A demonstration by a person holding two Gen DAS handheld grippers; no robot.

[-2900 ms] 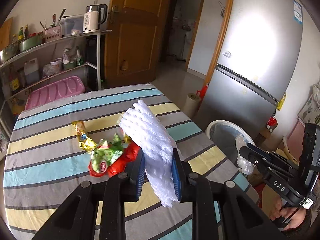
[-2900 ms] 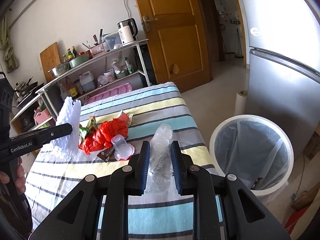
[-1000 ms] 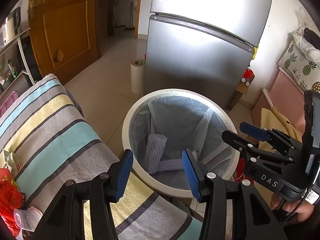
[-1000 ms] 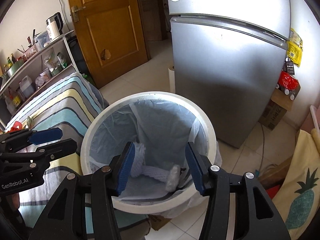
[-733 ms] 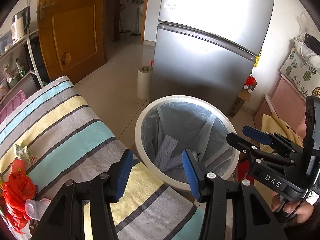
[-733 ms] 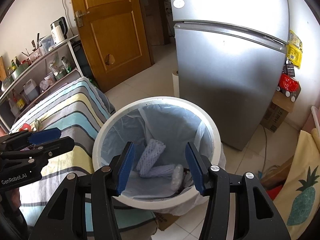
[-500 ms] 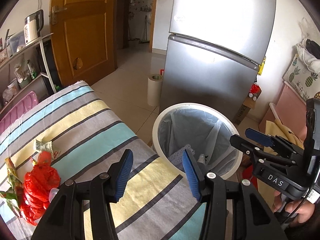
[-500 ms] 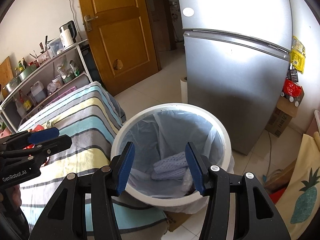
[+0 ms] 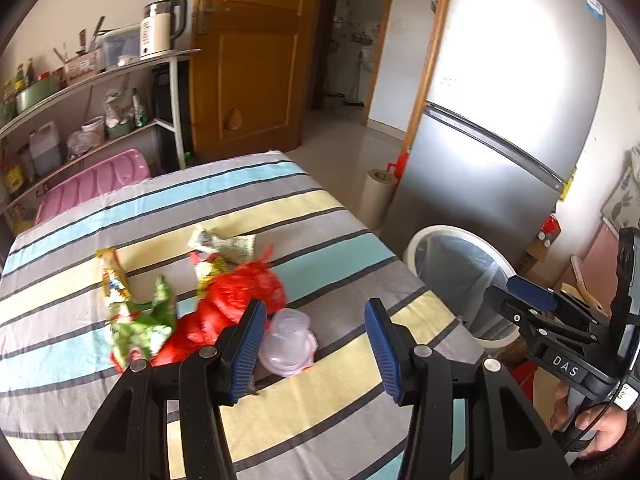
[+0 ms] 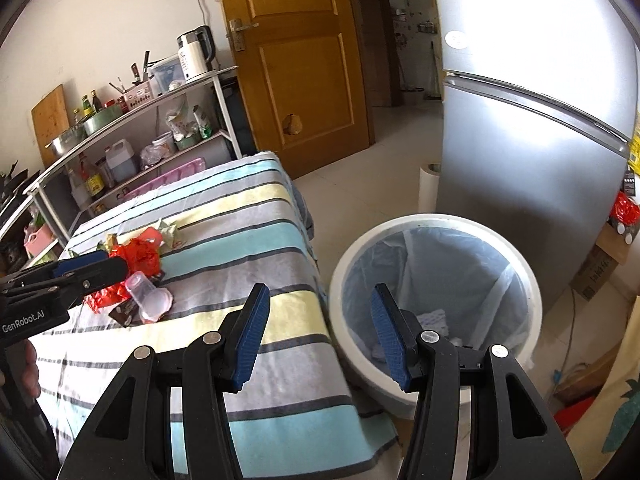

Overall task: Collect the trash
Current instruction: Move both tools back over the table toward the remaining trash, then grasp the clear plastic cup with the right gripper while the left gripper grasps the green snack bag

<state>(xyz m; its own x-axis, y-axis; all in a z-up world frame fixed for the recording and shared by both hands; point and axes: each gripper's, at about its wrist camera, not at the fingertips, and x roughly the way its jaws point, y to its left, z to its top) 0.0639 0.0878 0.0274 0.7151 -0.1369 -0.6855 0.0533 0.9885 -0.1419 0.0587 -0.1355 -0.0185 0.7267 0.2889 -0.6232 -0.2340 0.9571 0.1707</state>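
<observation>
On the striped tablecloth [image 9: 304, 216] lies a pile of trash: a red plastic bag [image 9: 236, 300], a clear plastic cup [image 9: 286, 340] on its side, green wrappers [image 9: 140, 320], a yellow wrapper [image 9: 112, 276] and a crumpled paper wrapper [image 9: 224, 244]. My left gripper [image 9: 316, 340] is open and empty above the table, the cup just inside its left finger. My right gripper [image 10: 320, 332] is open and empty, between the table edge and the white trash bin [image 10: 436, 300], which holds white foam netting [image 10: 434, 318].
A grey fridge [image 10: 540, 120] stands behind the bin. A metal shelf rack [image 10: 132, 136] with a kettle, bottles and bowls is beyond the table, beside a wooden door [image 10: 296, 52]. A paper roll [image 10: 428, 188] stands on the floor. A cardboard box [image 10: 600, 268] sits at the right.
Both grippers, open and empty, have swung from over the bin back toward the table. The left one now faces the trash pile.
</observation>
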